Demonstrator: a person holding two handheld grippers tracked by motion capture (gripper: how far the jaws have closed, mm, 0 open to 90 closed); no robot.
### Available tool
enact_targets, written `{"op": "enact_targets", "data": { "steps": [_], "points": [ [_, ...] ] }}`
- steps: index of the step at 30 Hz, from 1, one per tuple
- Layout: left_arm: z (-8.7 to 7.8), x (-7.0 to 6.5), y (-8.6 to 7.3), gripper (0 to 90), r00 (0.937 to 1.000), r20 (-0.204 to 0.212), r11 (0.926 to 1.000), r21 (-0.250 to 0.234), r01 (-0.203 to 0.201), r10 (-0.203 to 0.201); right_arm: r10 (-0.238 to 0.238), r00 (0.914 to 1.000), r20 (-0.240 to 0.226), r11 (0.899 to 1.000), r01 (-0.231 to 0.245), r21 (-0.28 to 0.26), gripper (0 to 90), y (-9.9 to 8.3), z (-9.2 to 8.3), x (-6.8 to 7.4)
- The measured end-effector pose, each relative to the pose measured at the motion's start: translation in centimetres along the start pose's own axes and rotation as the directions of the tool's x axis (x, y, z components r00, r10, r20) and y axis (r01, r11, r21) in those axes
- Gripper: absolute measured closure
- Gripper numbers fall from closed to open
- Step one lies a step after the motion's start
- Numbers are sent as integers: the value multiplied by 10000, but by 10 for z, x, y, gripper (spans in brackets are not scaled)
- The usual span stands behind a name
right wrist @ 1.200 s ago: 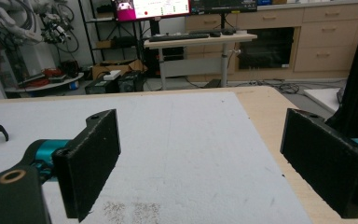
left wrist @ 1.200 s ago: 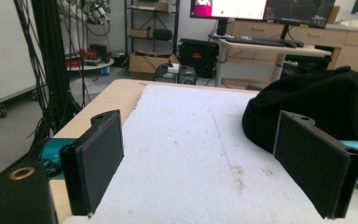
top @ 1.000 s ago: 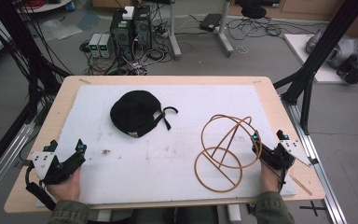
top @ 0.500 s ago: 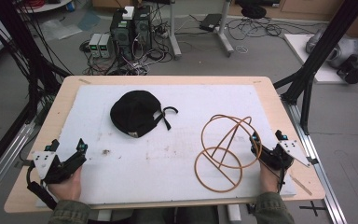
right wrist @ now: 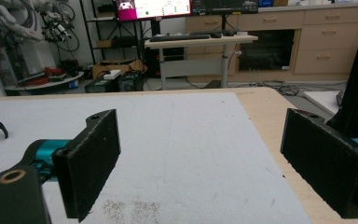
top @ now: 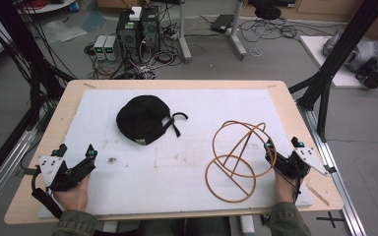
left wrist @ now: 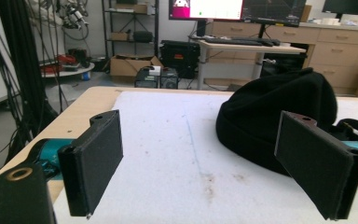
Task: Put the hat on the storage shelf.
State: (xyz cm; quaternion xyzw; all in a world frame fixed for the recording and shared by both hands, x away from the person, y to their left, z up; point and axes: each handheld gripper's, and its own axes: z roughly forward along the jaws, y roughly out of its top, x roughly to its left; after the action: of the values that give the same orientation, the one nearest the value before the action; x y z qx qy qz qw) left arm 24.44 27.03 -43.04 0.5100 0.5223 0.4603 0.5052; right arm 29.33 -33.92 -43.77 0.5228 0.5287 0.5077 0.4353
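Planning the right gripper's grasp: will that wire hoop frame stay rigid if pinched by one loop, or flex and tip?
The wire hoop frame is thin open loops, so probably light and somewhat springy; one pinched loop may flex. It stands partly upright on a flat ring, so a sideways push would likely slide or tip it. The right gripper, open beside it, may find thin wire slipping between flat pads.

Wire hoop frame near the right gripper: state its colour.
The wire hoop frame is orange-tan, clearest in the high view.

No legible text — none anywhere
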Motion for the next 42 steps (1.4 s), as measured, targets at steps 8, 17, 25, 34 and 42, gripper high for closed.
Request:
{"op": "enact_targets", "data": {
  "steps": [8, 17, 25, 34, 42],
  "points": [
    [7, -3, 3, 155, 9993, 90, 9991, 235, -362, 360, -106, 9999, -94, 9999, 107, 53, 110, 0, 2, 1],
    [18, -8, 25, 157, 9963, 415, 9967, 298, -759, 747, -47, 9999, -150, 10000, 48, 35, 110, 0, 2, 1],
    [31, -12, 44, 157, 9951, 442, 9957, 256, -891, 879, -133, 9995, -275, 9999, 134, 44, 110, 0, 2, 2],
    [48, -14, 64, 156, 9962, 386, 9967, 203, -784, 775, -63, 9994, -338, 10000, 62, -3, 110, -1, 3, 2],
    [63, -23, 77, 159, 9943, 836, 9969, 377, -694, 660, -146, 9990, -418, 9999, 148, 57, 110, -1, 3, 4]
  ]
}}
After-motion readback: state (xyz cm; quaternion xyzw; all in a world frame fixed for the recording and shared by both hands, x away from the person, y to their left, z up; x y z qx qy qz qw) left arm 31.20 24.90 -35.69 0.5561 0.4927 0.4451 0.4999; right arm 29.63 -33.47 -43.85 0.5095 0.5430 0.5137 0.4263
